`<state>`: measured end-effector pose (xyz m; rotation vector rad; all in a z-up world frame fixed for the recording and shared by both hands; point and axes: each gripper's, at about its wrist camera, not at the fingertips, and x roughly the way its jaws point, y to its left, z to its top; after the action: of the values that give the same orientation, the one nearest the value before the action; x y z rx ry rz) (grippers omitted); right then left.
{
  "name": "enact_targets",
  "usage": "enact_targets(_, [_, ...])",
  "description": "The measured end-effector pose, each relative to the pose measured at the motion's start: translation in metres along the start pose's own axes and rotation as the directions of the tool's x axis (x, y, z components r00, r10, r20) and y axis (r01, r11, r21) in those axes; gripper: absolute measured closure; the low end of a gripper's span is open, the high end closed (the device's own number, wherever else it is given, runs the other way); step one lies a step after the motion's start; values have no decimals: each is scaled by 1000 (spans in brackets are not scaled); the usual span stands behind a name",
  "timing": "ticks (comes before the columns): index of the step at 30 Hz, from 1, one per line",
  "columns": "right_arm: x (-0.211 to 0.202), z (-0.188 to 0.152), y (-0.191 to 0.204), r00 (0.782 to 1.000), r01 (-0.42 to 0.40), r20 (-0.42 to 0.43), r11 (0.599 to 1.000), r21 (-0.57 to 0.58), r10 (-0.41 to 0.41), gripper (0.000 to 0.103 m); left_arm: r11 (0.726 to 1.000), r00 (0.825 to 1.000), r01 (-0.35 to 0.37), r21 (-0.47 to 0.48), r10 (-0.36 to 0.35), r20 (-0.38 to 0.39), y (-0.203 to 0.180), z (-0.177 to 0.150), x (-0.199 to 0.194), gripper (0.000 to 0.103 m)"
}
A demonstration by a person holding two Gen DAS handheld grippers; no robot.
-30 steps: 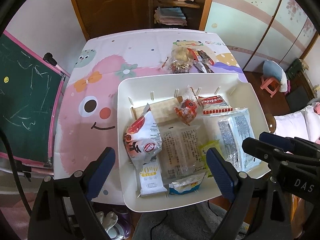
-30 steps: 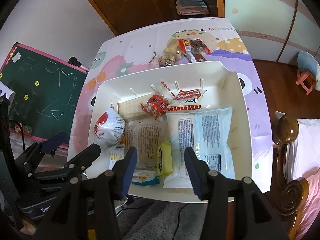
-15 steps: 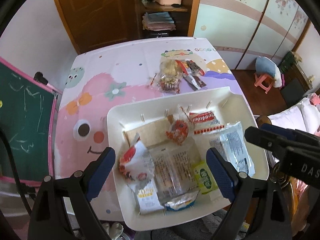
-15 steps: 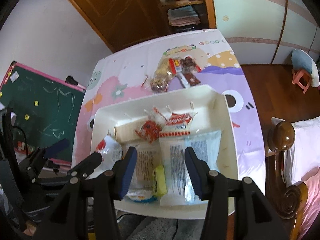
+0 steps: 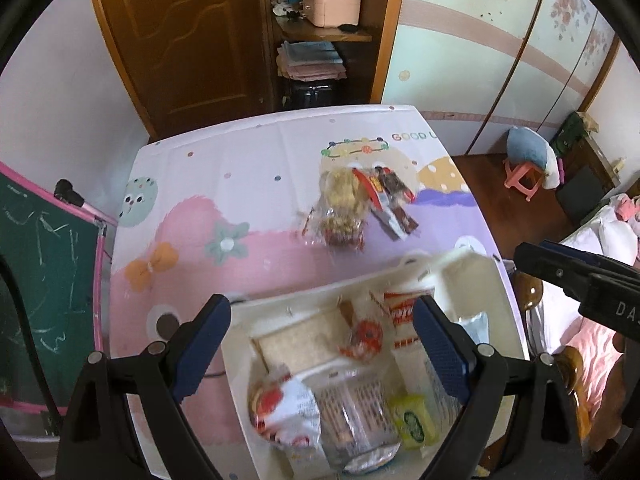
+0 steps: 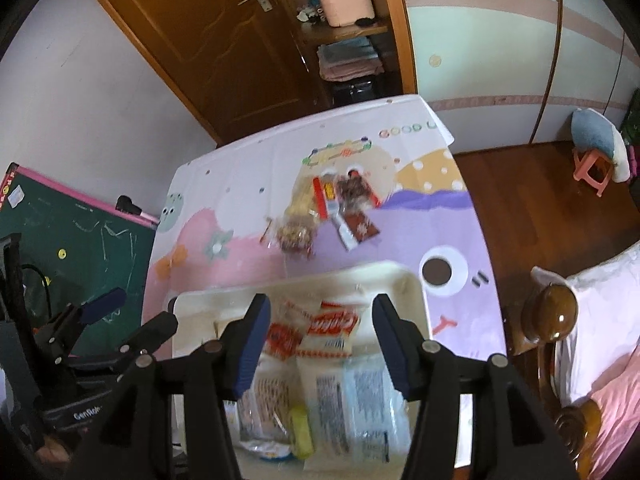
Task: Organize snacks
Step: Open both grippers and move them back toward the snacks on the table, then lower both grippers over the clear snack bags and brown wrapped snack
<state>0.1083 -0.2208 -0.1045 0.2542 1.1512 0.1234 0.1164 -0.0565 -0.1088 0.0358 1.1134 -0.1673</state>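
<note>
light: soft, even daylight | blur: motion smear on near snacks (image 5: 352, 392) | edges: fisheye bending; black vignette

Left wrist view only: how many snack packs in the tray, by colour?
Red-and-white packs: 3
Beige cracker pack: 1
Clear printed pack: 1
Yellow-green pack: 1
White-blue pack: 1
Total: 7 distinguishable in the white tray; blur and the left gripper may hide more.

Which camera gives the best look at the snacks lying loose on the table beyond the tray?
The left wrist view: the loose snack pile is sharper and larger there. The right wrist view shows the same pile, blurrier.
</note>
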Motion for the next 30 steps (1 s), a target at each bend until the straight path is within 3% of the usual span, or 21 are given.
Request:
enact_targets(15, [32,76,-3,995,99,34,988,-122,-96,50,998,998,63,-30,-64,-11,3,70,48,11])
enact_targets(21, [81,85,-4,993,103,-46,977,-186,-113,50,993,992,88,-81,-95,-88,5,84,93,11])
enact_targets(30, [162,73,-13,966,90,-213,965,-248,-145,50,989,963,68,-129,-98,-250,0,86,180,11])
